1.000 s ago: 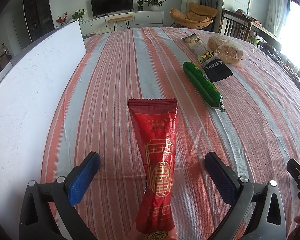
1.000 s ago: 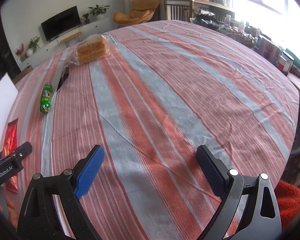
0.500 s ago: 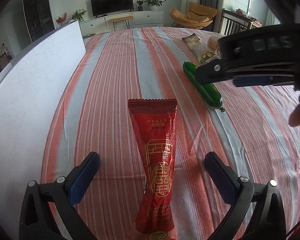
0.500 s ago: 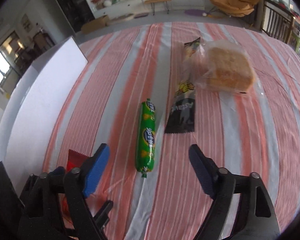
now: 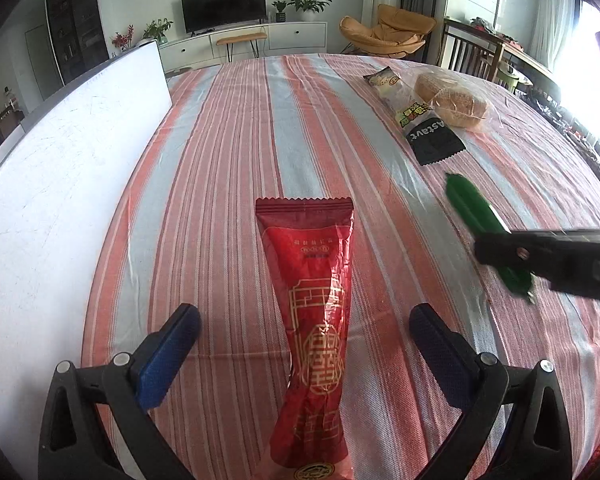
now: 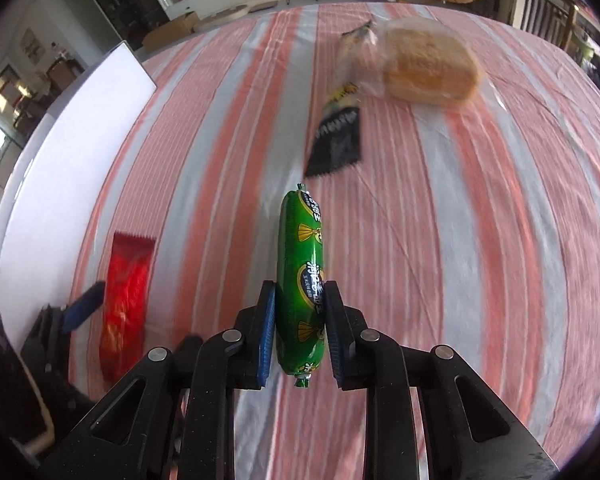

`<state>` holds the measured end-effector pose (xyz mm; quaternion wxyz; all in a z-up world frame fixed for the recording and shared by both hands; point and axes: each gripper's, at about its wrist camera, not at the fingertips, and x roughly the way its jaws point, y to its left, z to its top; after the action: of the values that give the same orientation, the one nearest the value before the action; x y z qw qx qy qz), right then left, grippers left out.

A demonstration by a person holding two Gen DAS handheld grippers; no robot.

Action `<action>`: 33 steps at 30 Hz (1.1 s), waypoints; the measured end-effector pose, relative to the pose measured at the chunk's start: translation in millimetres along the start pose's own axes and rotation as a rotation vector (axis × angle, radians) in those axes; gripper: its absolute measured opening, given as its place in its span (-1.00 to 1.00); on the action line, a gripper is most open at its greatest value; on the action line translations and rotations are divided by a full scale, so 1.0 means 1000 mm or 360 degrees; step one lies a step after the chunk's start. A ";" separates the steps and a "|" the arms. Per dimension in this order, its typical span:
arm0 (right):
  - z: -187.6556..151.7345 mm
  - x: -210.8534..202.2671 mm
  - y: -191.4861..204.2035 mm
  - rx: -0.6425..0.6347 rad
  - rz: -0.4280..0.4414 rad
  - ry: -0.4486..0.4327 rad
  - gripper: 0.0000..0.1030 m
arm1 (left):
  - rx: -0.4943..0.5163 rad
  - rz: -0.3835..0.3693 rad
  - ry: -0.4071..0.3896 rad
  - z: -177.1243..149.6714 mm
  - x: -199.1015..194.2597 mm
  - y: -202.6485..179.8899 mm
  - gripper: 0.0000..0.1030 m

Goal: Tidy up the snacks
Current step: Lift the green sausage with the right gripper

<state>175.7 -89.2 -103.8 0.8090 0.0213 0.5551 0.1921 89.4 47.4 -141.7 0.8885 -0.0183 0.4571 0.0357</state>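
My right gripper (image 6: 300, 300) is shut on a green sausage snack (image 6: 302, 272), which points forward along the fingers; it also shows in the left wrist view (image 5: 476, 216) beside the right gripper's body (image 5: 556, 258). My left gripper (image 5: 304, 332) is open, its fingers on either side of a red snack packet (image 5: 312, 312) lying on the striped tablecloth (image 5: 228, 152). The red packet shows in the right wrist view (image 6: 126, 292) too. A black-and-white snack packet (image 5: 416, 116) and a bagged bread loaf (image 5: 452, 100) lie farther right.
A white board (image 5: 60, 184) stands along the left edge of the table. Beyond the table are a TV cabinet (image 5: 244, 40), an orange chair (image 5: 384, 32) and wooden chairs at the right.
My right gripper has come down and closed on the green sausage and shifted it toward me. My left gripper has stayed open around the red packet.
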 end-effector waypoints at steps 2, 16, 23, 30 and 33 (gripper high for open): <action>-0.020 -0.020 -0.019 0.0088 0.0021 -0.0055 -0.54 | 0.0000 0.0000 0.0000 0.000 0.000 0.000 1.00; -0.102 -0.038 -0.029 0.0204 -0.0255 -0.0380 -0.31 | 0.0000 0.0000 0.0000 0.000 0.000 0.000 1.00; -0.107 -0.038 -0.014 0.0131 -0.0272 -0.0423 0.04 | 0.0000 0.0001 -0.0001 0.000 0.000 0.000 1.00; -0.108 -0.034 -0.003 0.0054 -0.0344 -0.0420 0.24 | -0.0001 0.0001 -0.0001 0.000 0.000 0.000 1.00; -0.109 -0.033 -0.002 0.0045 -0.0372 -0.0422 0.23 | -0.0001 0.0001 -0.0001 0.000 0.000 0.000 1.00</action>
<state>67.5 -121.6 -116.2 0.8916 -0.0068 0.4448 0.0843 89.3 47.1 -141.9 0.8887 -0.0184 0.4567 0.0360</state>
